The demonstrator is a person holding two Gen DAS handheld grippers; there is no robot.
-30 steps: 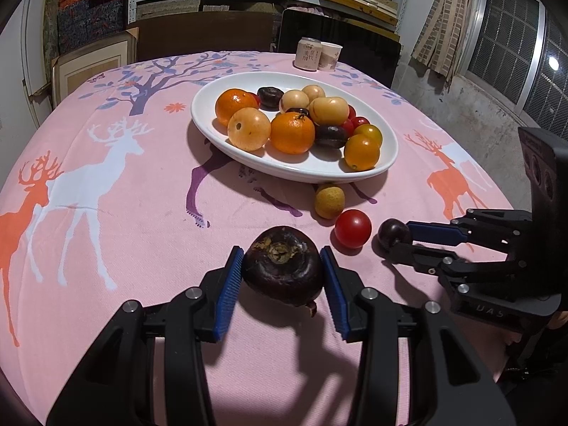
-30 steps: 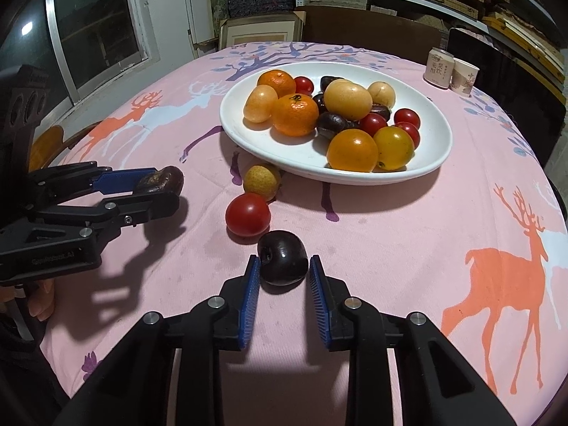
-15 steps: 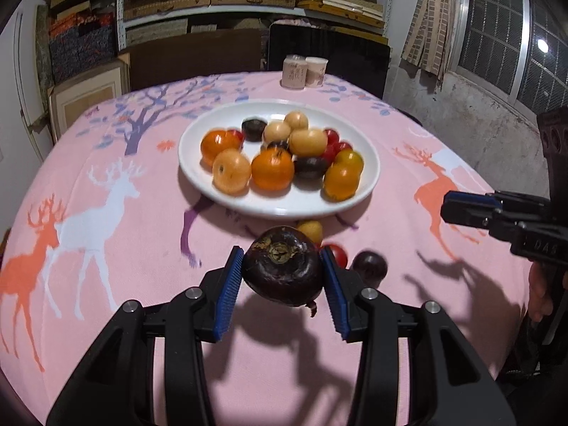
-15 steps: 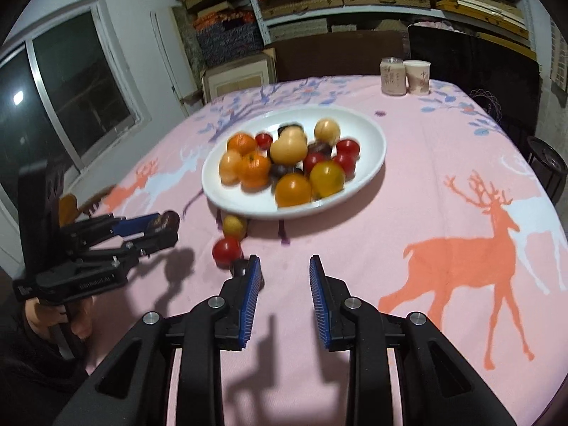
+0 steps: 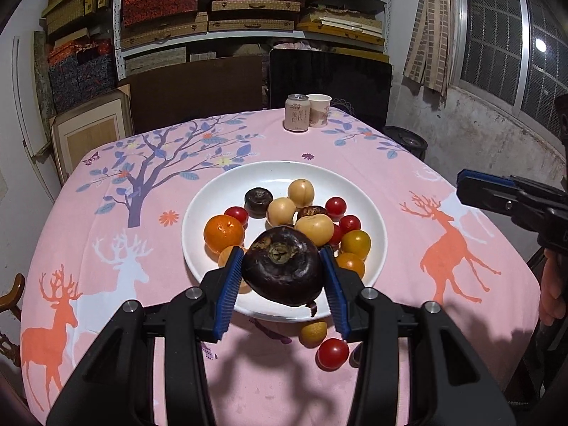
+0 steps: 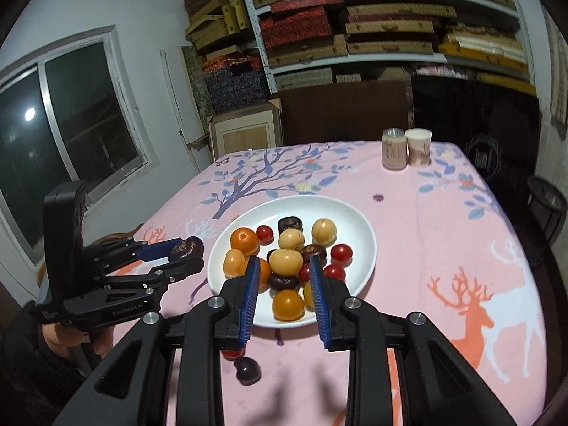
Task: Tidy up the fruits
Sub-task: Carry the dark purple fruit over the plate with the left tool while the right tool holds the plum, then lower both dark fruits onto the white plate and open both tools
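My left gripper (image 5: 281,249) is shut on a dark purple-brown fruit (image 5: 284,277) and holds it in the air over the near rim of the white plate (image 5: 284,168). Several oranges, tomatoes and pale fruits lie on the plate. In the right wrist view the left gripper (image 6: 188,252) hangs left of the plate (image 6: 340,213). My right gripper (image 6: 283,259) is raised above the plate's near side, its jaws narrow with nothing between them. Below it on the cloth lie a dark plum (image 6: 247,371) and a red tomato (image 6: 230,354). A small yellow fruit (image 5: 312,332) sits beside the tomato (image 5: 332,354).
A drink can (image 5: 297,117) and a paper cup (image 5: 318,110) stand at the table's far edge. Shelves of boxes and dark boards rise behind the table. A person's hand (image 5: 552,294) holds the right gripper's handle at the right edge.
Both grippers have risen and drawn back, so the whole table shows. The right gripper has left the dark plum on the cloth. The left still grips its dark fruit.
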